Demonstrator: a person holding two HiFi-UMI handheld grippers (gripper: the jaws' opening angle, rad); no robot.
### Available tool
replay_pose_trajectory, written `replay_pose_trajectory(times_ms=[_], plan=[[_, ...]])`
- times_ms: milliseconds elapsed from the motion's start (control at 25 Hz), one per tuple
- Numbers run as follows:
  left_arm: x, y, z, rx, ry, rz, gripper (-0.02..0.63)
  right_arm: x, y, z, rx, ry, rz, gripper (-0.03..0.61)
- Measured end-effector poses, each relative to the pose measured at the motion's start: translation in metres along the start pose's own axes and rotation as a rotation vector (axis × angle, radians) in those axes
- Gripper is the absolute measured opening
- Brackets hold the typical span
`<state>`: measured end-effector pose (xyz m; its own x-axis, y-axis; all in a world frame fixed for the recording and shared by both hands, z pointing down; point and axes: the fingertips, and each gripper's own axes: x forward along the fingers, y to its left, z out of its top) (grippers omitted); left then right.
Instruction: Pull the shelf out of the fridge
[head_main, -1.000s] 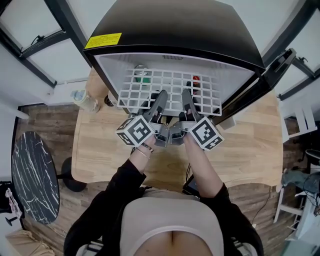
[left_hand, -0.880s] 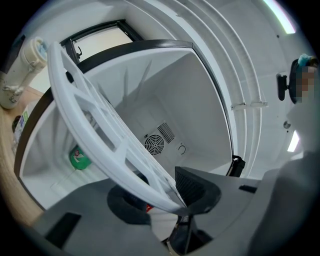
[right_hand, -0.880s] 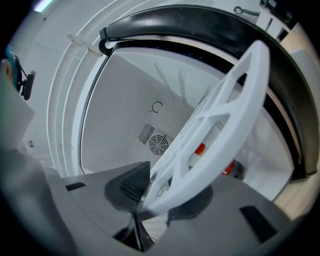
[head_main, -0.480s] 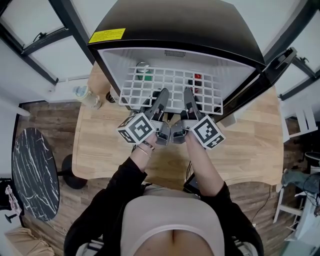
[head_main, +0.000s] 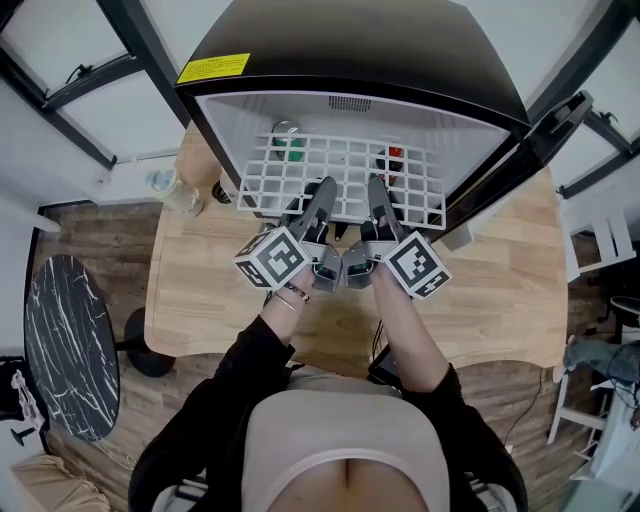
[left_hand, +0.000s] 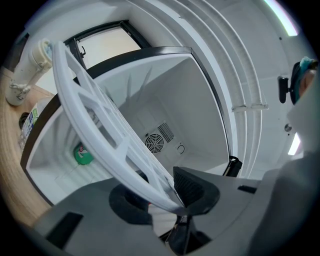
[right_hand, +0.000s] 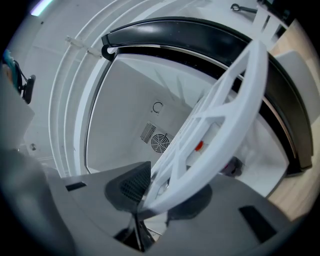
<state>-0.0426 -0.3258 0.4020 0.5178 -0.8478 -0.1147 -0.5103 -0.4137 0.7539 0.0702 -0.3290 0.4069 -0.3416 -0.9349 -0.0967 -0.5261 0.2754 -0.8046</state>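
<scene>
A white grid shelf (head_main: 340, 172) sticks partway out of the open black mini fridge (head_main: 350, 60). Both grippers hold its front edge side by side. My left gripper (head_main: 322, 192) has the shelf's front bar (left_hand: 100, 135) between its pads (left_hand: 190, 185); its jaws have just been closing on the bar. My right gripper (head_main: 377, 192) is shut on the same bar (right_hand: 225, 115), which runs slantwise between its pads (right_hand: 132, 187). The white fridge interior with a round vent shows behind the shelf in both gripper views.
The fridge stands on a wooden table (head_main: 200, 290), its door (head_main: 545, 135) swung open to the right. A green-topped can (head_main: 287, 140) and a red-capped item (head_main: 392, 155) sit under the shelf. A bottle (head_main: 165, 190) stands at the table's left; a black marble table (head_main: 65, 350) is beyond.
The head view has shifted slightly. Both grippers stay at the shelf's front edge, and the shelf sticks out about as far as before.
</scene>
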Motion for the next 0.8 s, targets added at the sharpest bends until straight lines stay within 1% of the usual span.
replay_pose_trajectory(times_ms=[280,800], plan=[[-0.004,-0.002,-0.003,-0.014,0.005,0.003,0.124,-0.005,0.001,-0.002,0.007,0.007,-0.004,0.12],[-0.011,-0.004,-0.006,-0.029,0.019,0.019,0.11,-0.012,0.0,-0.004,0.093,0.019,-0.019,0.101]])
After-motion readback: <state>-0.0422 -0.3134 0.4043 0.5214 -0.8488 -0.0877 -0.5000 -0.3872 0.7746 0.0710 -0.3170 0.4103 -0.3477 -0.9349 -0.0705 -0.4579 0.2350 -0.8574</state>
